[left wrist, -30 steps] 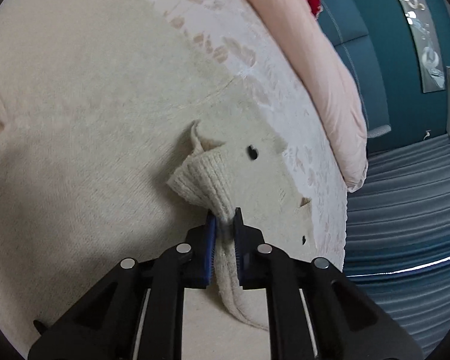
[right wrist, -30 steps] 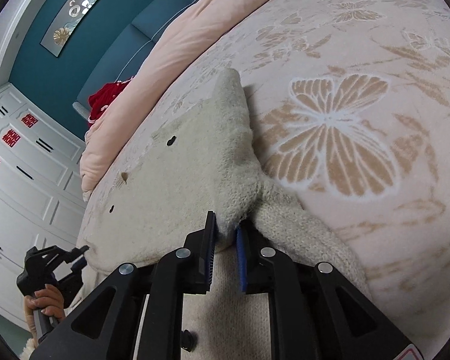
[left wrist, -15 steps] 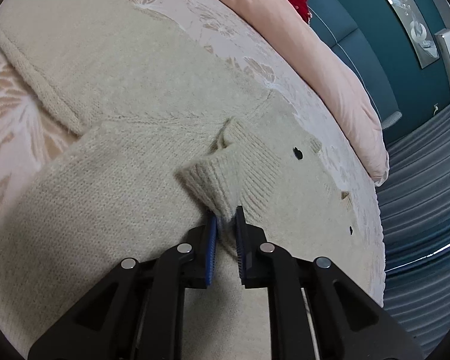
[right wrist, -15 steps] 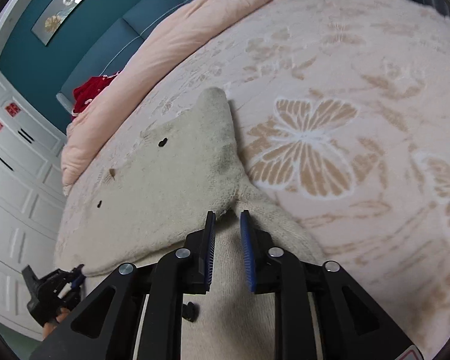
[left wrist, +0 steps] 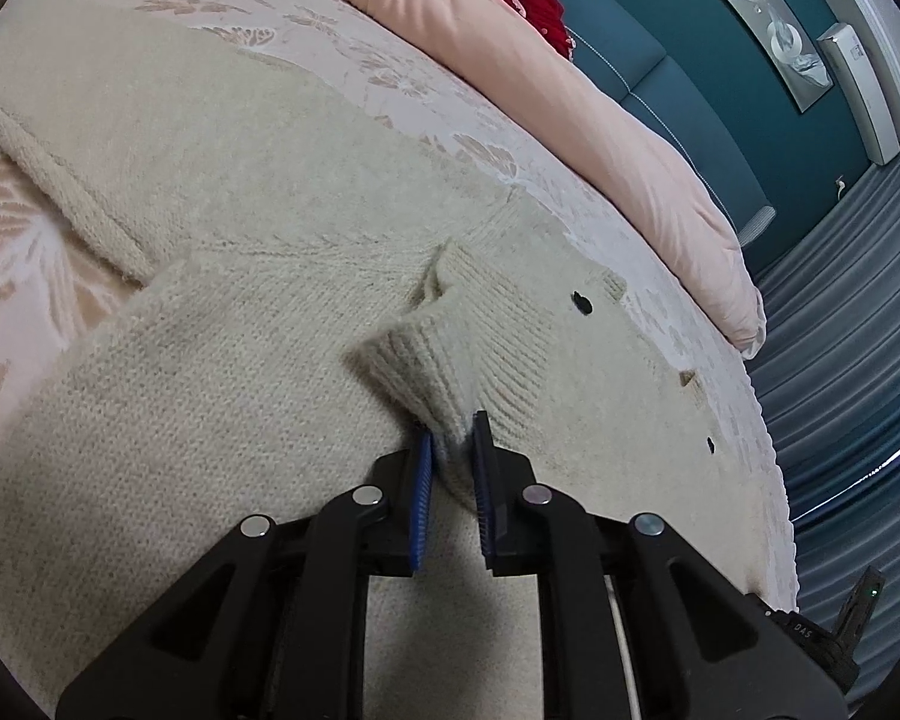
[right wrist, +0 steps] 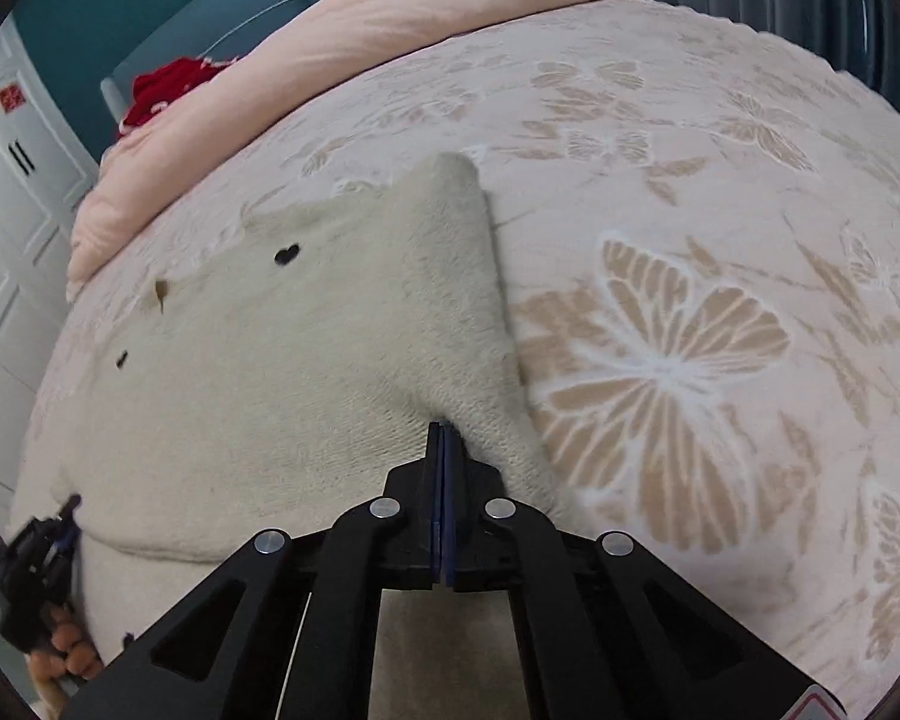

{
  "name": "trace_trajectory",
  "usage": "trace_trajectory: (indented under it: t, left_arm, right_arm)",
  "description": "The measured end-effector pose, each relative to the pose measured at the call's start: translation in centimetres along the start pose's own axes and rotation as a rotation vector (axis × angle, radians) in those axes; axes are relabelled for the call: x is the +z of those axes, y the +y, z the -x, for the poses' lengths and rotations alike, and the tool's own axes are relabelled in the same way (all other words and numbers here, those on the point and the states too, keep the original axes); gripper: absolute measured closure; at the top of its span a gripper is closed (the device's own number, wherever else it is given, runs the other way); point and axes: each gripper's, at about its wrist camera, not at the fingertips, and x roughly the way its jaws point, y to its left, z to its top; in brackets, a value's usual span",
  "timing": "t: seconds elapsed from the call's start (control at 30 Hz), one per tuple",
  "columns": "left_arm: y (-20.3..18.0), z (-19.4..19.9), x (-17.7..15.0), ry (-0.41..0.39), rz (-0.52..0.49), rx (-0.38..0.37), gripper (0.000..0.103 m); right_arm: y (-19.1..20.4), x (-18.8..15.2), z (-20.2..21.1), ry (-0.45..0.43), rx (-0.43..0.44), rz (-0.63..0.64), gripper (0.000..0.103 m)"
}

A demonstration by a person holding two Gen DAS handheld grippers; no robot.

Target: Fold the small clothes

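Left gripper (left wrist: 453, 441) clamps the ribbed cuff (left wrist: 444, 354), sleeve lying ahead across the cardigan (left wrist: 210, 396); right gripper (right wrist: 444, 438), pressed closed, pinches nothing visible.

Soft, even daylight, faint shadows, strong fisheye bending with dark corners, slight blur at edges

Both grippers, left gripper (left wrist: 452, 438) and right gripper (right wrist: 443, 429): black angular linkage arms, round silver pivot screws, blue ribbed pads lining the fingertips.
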Motion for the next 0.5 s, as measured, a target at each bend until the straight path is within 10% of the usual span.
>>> trace_trajectory:
  t: [0.07,0.23,0.33,0.5]
  left_arm:
    - [0.1,0.0,0.0,-0.007,0.003,-0.006,0.089]
    - [0.1,0.1,0.0,-0.010,0.007,-0.012,0.089]
    - [0.2,0.1,-0.2,-0.014,0.006,-0.017,0.089]
    - [0.9,0.0,-0.4,-0.036,0.028,-0.061,0.089]
  right_arm:
    - [3.5,1.3,0.4,-0.028,-0.006,0.089,0.090]
    - [11.6,4.4,-4.2,0.001,-0.011,0.320,0.101]
    - [6.9,7.1,-7.6,-0.009,-0.221,0.173,0.103]
    - [3.5,6.7,-3.2,-0.062,-0.142,0.072,0.097]
